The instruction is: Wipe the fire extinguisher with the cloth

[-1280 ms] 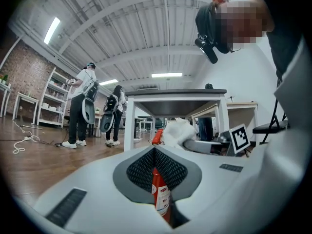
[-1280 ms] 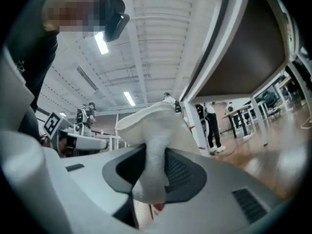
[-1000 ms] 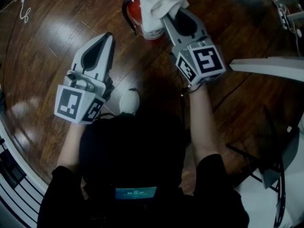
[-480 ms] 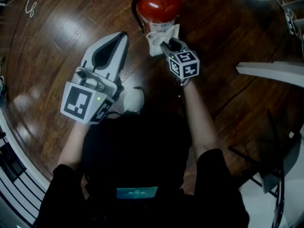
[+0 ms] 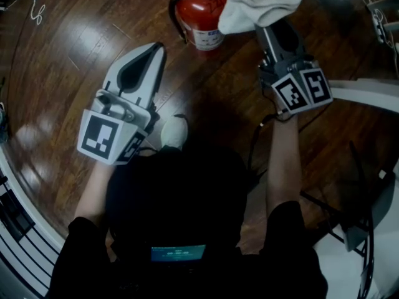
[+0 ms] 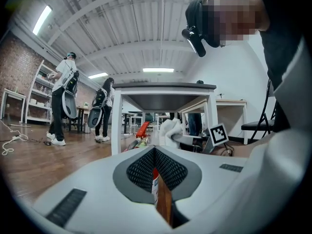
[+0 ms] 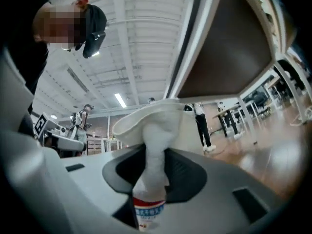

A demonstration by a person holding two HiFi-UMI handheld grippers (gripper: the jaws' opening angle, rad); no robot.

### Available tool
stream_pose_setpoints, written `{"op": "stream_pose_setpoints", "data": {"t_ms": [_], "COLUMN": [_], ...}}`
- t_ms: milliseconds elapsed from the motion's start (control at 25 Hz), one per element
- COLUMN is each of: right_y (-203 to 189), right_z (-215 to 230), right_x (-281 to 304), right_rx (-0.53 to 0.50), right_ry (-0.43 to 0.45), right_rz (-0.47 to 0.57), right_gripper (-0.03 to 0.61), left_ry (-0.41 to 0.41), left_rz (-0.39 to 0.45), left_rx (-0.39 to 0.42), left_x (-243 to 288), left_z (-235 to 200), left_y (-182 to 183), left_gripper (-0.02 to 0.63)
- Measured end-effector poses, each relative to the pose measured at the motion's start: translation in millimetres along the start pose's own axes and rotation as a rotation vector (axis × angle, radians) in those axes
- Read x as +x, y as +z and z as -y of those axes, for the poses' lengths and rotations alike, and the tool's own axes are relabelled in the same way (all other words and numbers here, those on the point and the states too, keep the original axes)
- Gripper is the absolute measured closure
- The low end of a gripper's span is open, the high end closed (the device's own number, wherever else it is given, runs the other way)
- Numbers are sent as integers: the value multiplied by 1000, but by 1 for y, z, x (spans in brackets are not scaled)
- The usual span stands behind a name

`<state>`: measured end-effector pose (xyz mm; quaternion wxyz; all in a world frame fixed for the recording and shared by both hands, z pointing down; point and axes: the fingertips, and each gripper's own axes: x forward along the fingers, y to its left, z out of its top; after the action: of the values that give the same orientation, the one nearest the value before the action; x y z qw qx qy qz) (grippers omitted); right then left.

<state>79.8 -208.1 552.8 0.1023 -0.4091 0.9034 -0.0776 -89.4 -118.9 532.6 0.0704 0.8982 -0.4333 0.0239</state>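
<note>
Over dark wood floor (image 5: 75, 61), holding cloth (image 5: 255, 8) clamped in right gripper (image 5: 272, 30) jaws near upright fire extinguisher (image 5: 202, 11); parking left gripper (image 5: 156, 50) aside, jaws together, empty. Risking tipping it by pushing sideways, unbraced.

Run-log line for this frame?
right gripper: shut on cloth | left gripper: shut, empty | fire extinguisher: upright on floor | cloth: held right of it

Left gripper: grey-and-white two-jaw gripper (image 5: 156, 48), jaws closed tip to tip, nothing clamped, pointing forward.
Right gripper: matching grey-and-white two-jaw gripper (image 5: 271, 27), jaws clamped on a crumpled white cloth (image 5: 259, 5).
Arms: left forearm (image 5: 92, 192) drawn in; right forearm (image 5: 283, 161) reaching further forward.
</note>
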Motion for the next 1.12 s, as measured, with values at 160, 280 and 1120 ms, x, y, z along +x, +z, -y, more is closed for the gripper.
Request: {"op": "stream_pose_setpoints", "data": {"t_ms": [160, 280, 1120], "right_y": [30, 2, -149], "right_z": [-1, -1, 63], "right_x": [27, 53, 1], "right_rx": [-120, -194, 102], "right_ry": [50, 41, -186], "right_rz": [-35, -127, -298], "right_gripper": [454, 456, 459], "left_ry": [20, 29, 28], "left_rz": [-5, 6, 16], "left_rx": [-15, -26, -19], "left_x": [-4, -6, -7], "left_z": [-7, -9, -8], "left_y": [-1, 1, 4], "left_gripper": [612, 612, 612]}}
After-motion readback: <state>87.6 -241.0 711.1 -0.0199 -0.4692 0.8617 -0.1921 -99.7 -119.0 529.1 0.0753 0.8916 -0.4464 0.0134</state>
